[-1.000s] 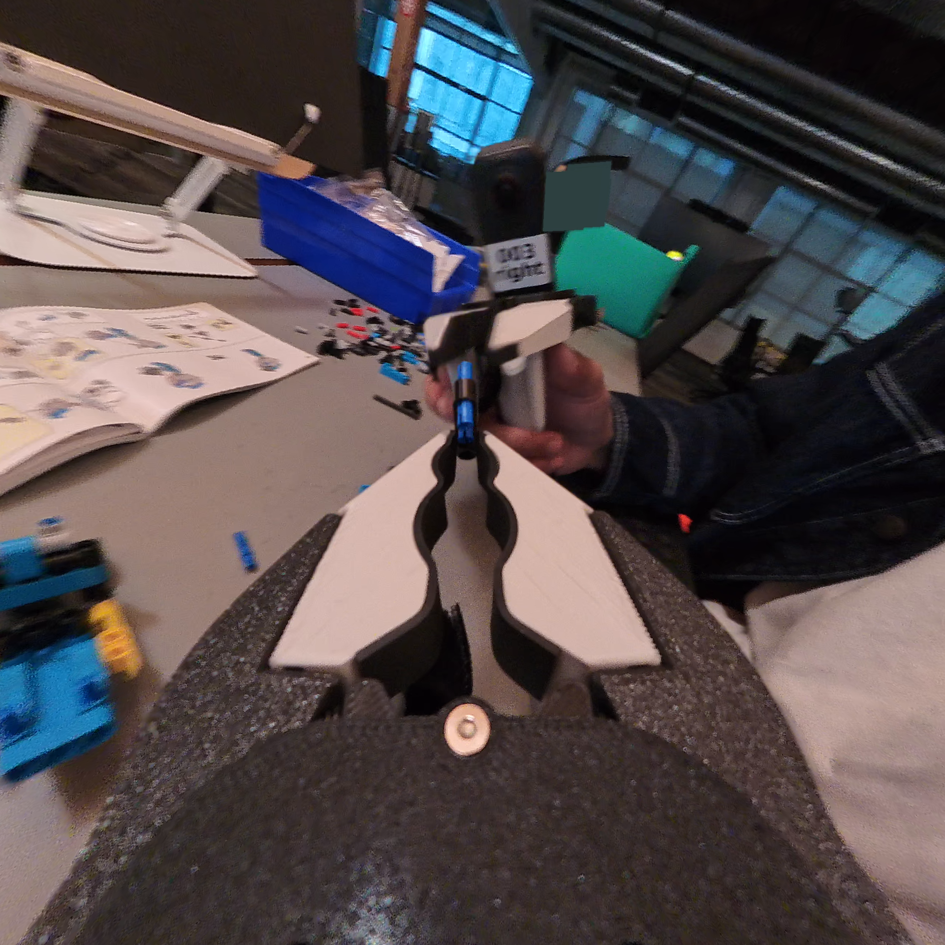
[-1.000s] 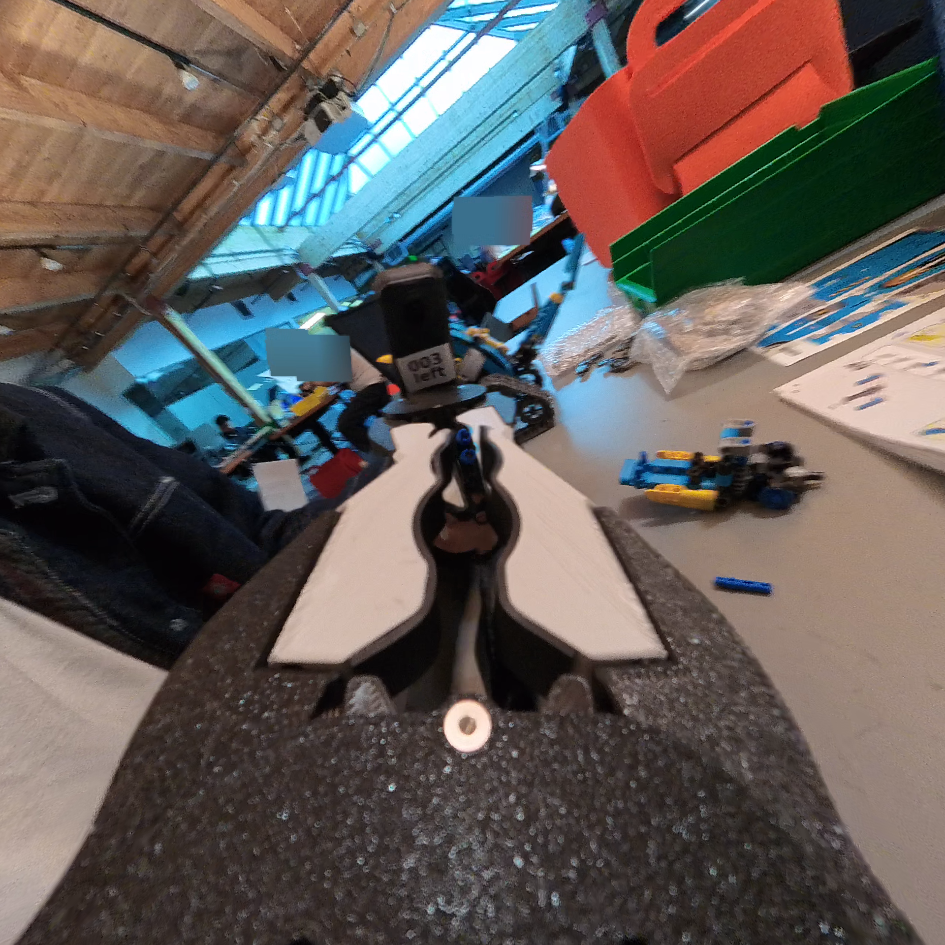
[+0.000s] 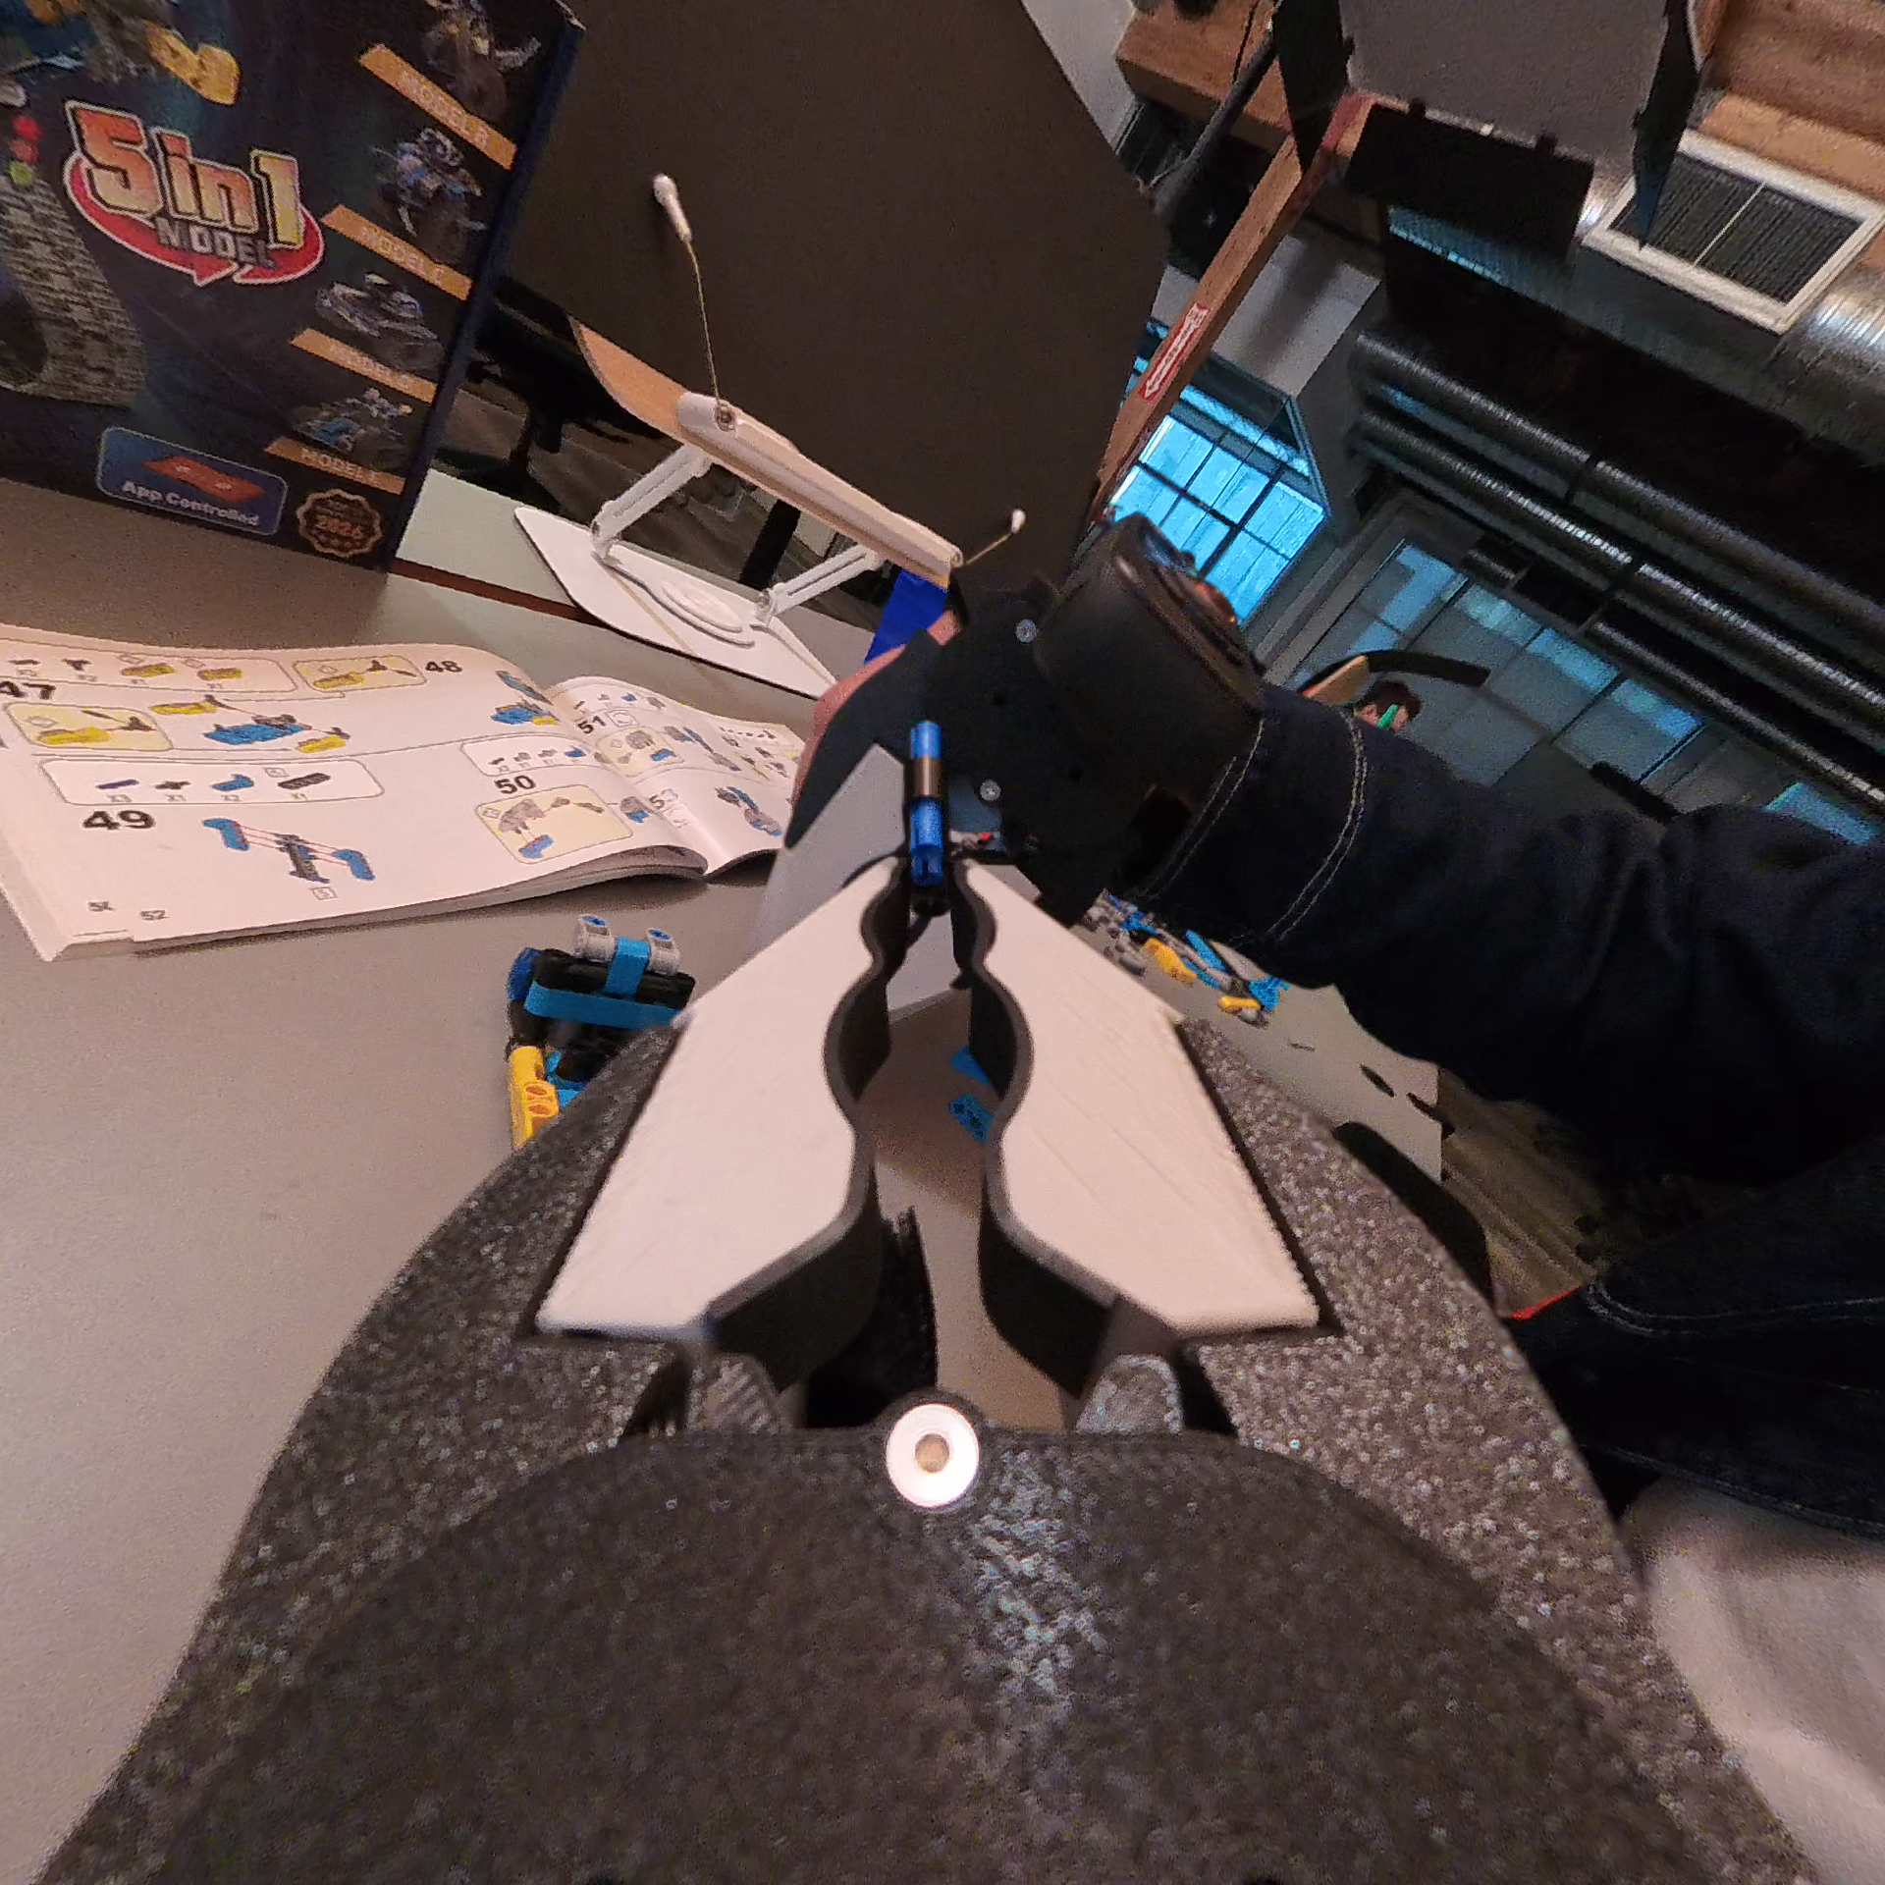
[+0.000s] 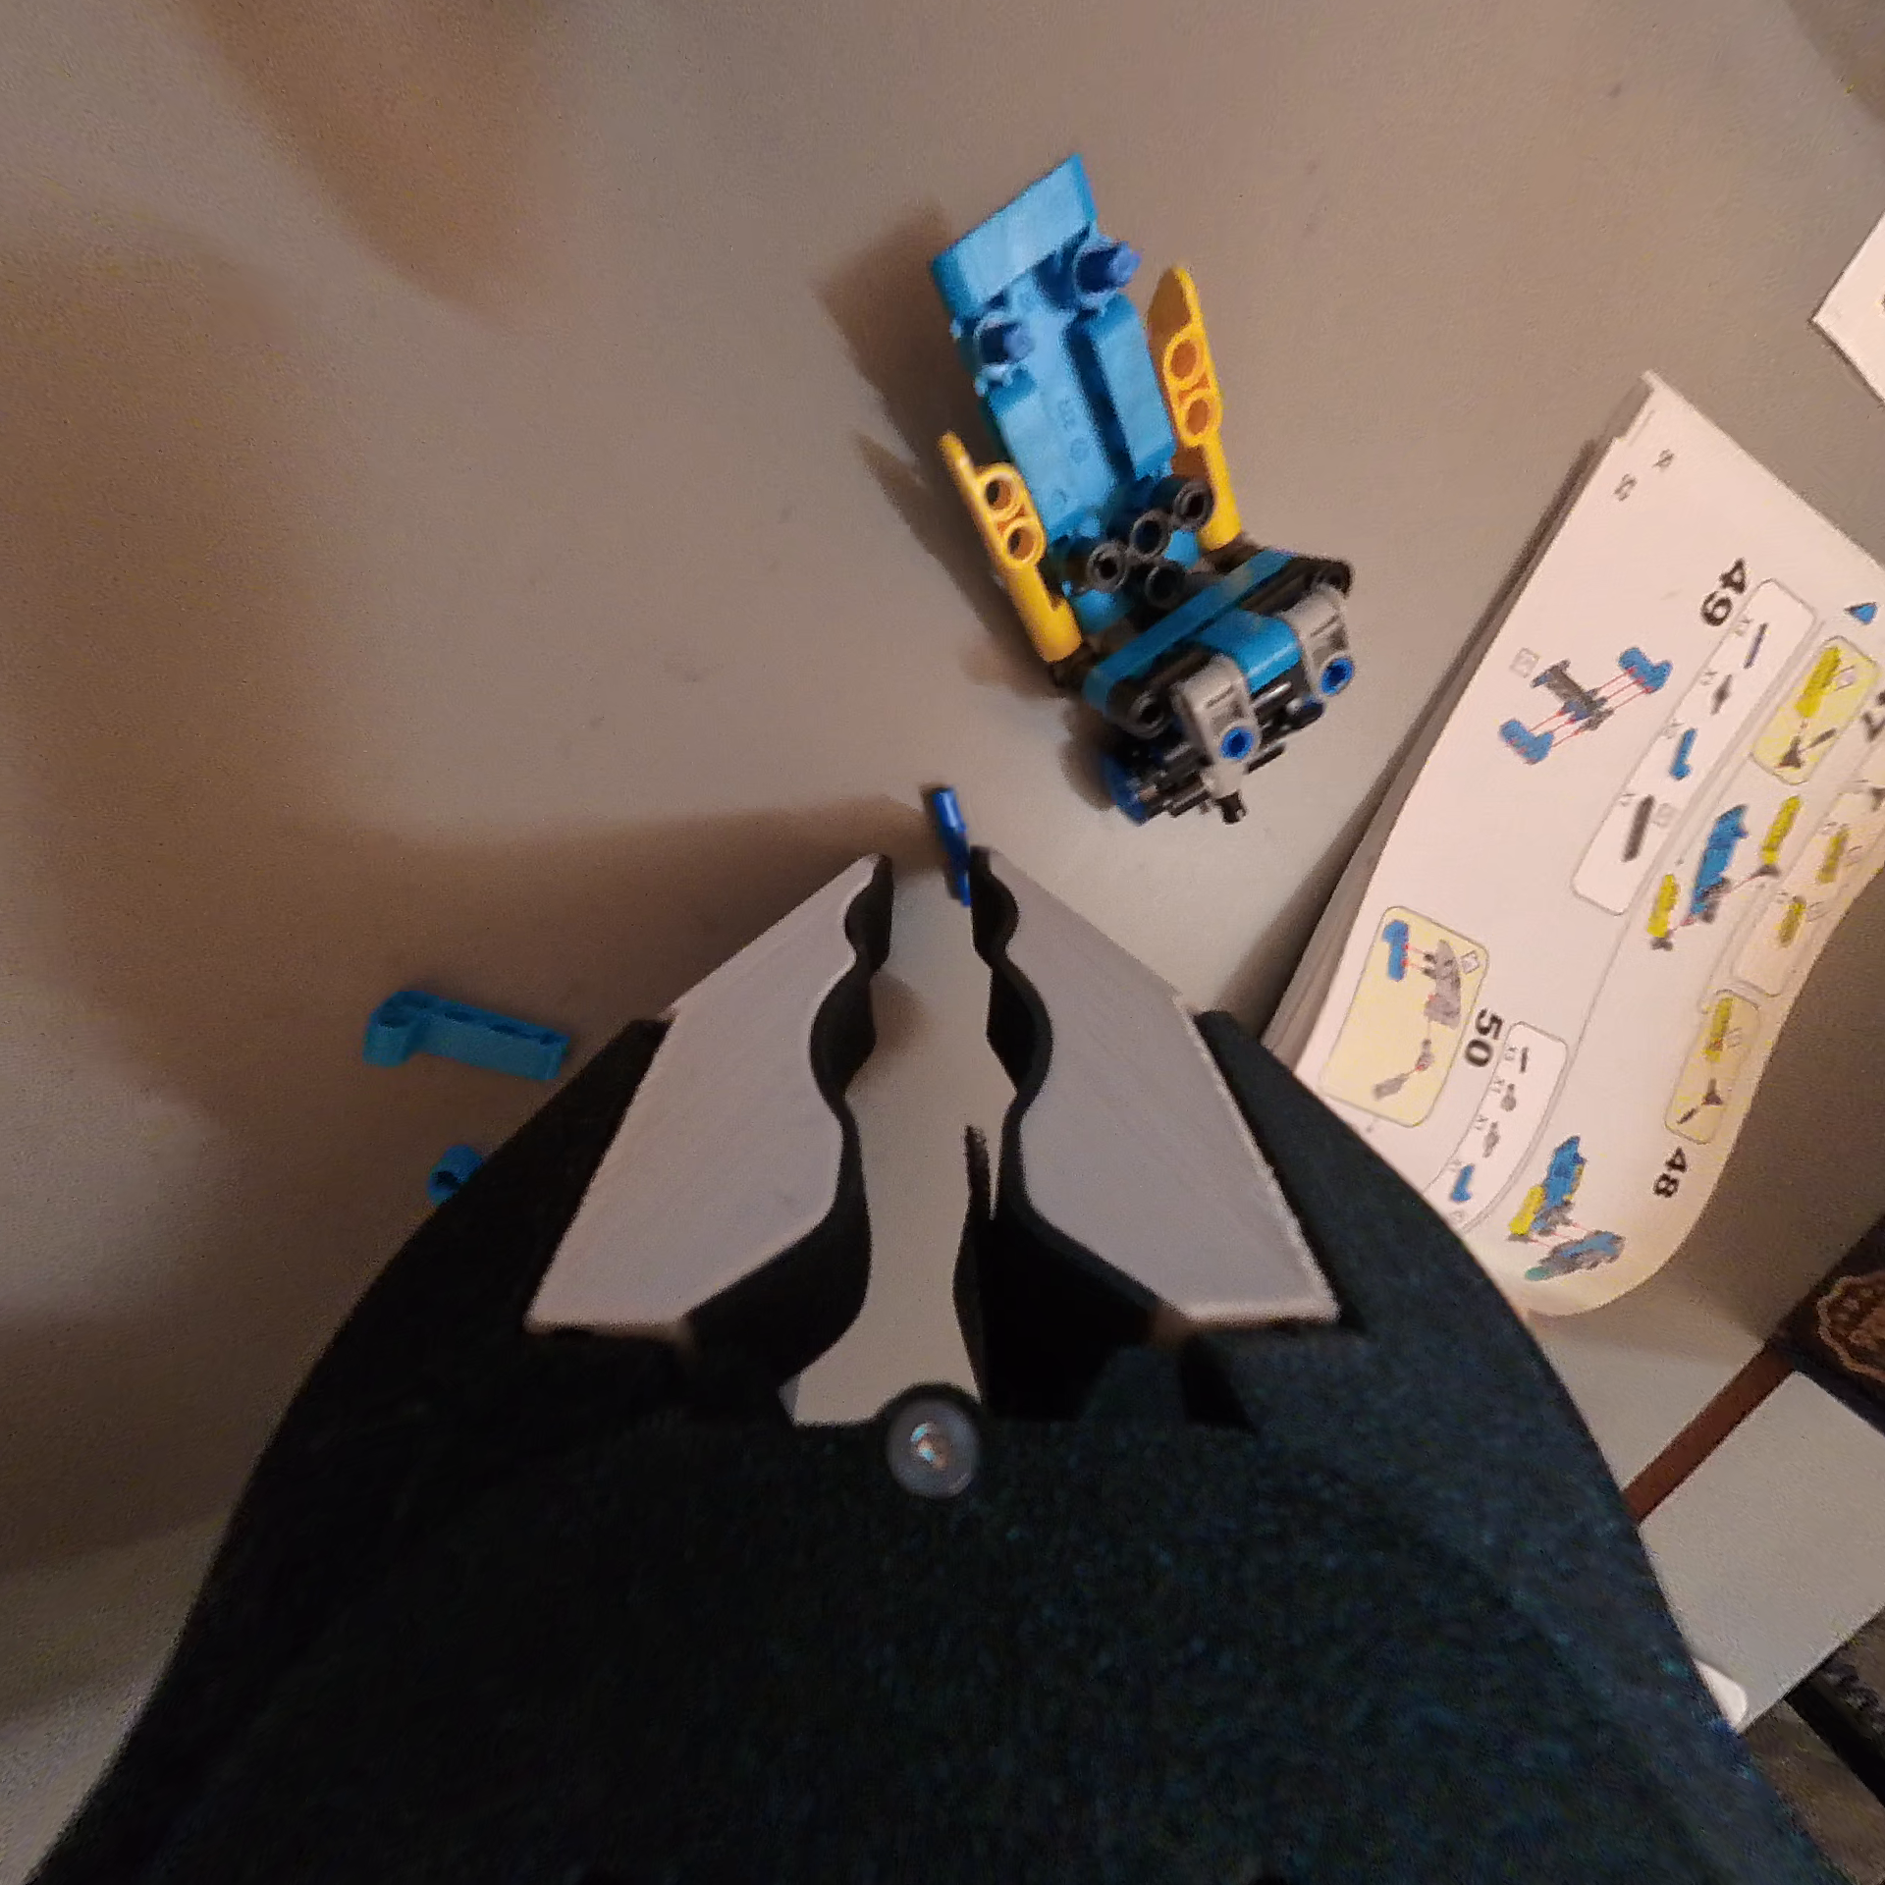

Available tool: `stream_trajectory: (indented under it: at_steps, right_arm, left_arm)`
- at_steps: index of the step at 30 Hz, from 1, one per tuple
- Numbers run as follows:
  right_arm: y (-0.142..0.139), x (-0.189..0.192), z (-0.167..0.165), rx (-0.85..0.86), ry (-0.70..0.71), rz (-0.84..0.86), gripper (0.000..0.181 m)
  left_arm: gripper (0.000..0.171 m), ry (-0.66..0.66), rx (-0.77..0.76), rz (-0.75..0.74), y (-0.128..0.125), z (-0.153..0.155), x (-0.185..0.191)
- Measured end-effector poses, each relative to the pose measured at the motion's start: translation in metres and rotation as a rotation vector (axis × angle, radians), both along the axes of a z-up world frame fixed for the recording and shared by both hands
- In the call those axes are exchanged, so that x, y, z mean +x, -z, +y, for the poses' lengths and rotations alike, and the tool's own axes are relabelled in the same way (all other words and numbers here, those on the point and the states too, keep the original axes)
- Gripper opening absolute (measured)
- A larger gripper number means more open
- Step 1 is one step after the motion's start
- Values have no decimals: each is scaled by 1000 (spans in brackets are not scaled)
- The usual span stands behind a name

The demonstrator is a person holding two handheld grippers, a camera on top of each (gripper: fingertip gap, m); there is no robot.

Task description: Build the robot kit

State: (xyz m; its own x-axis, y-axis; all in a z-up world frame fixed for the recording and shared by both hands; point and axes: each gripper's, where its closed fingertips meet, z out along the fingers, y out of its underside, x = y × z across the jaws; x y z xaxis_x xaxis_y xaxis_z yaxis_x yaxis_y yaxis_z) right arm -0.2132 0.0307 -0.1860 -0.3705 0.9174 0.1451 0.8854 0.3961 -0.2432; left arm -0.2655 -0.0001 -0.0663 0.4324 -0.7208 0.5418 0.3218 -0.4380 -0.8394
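- Left wrist view: left gripper [image 3: 926, 879] has its jaws pressed almost together, pinching the lower end of a blue pin with a dark collar [image 3: 923, 791], which stands upright at centre frame.
- Just behind the pin is the right gripper [image 3: 1020, 714], carried by a denim-sleeved hand; whether it touches the pin cannot be told.
- Left of the jaws: part-built blue and yellow model [image 3: 602, 979], open instruction booklet [image 3: 357, 775], and a printed box [image 3: 255, 255] at upper left.
- Bare tabletop [image 3: 255, 1173] fills the lower left.
- Right wrist view: the right gripper looks down with its jaws spread and holding nothing.
- A small blue peg [image 4: 951, 842] lies just beyond the right tip.
- The model sits above it, well clear, with the booklet at right.
- A blue L-beam [image 4: 464, 1035] lies at left, with open tabletop beyond it.
- The tabletop's edge [image 4: 1714, 1408] runs along the lower right.
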Motion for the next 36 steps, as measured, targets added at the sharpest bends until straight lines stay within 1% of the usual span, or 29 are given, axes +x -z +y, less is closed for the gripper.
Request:
stream_trajectory:
  at_steps: [3,5,6,10,11,13,15,17,18,20,22,23,24,26,28,30,33,36]
  right_arm:
    - [-2,-6,5,13,-3,-15,14]
    - [2,-4,10,32,0,-61,15]
    - [4,-5,9,31,-12,-72,13]
    - [4,-9,6,-7,-12,-97,12]
    - [5,-7,4,-30,-10,-118,7]
    - [6,-7,2,-56,9,-143,4]
    - [6,-6,3,-97,72,-144,3]
    - [4,-8,5,-106,103,-58,3]
    - [-2,-10,1,-153,140,18,3]
    - [-29,-20,-5,-274,242,254,3]
    - [-69,-27,-12,-415,351,548,3]
    - [-87,-27,-20,-505,391,662,3]
    - [-99,-24,-26,-551,428,757,3]
    - [-109,-21,-33,-569,507,893,4]
    - [-110,-20,-45,-613,550,961,4]
    - [-104,-20,-50,-586,574,986,4]
    - [-99,-23,-56,-578,569,974,4]
    - [-97,-23,-55,-553,572,971,4]
  left_arm:
    - [7,-12,-6,-22,-2,2,-4]
    - [7,-11,-10,-44,-3,2,-6]
    - [7,-7,-16,-54,-4,2,-6]
    - [7,-5,-26,-78,-5,3,-8]
    - [7,-7,-27,-78,-5,3,-8]
    - [7,-13,-27,-75,-4,4,-9]
    - [7,-25,-28,-72,-4,5,-10]
    - [7,-37,-33,-71,-3,6,-12]
    - [7,-40,-36,-69,-2,7,-13]
    - [7,-32,-45,-61,0,6,-11]
    - [7,-13,-40,-25,3,4,-4]
    - [7,-1,-28,-1,4,2,0]
    - [7,11,-10,25,5,-1,5]
    - [7,43,23,50,3,-8,13]
    - [7,58,38,59,2,-11,18]
    - [7,62,46,87,5,-12,21]
    - [7,85,81,145,8,-18,29]
    - [7,82,110,189,10,-20,33]
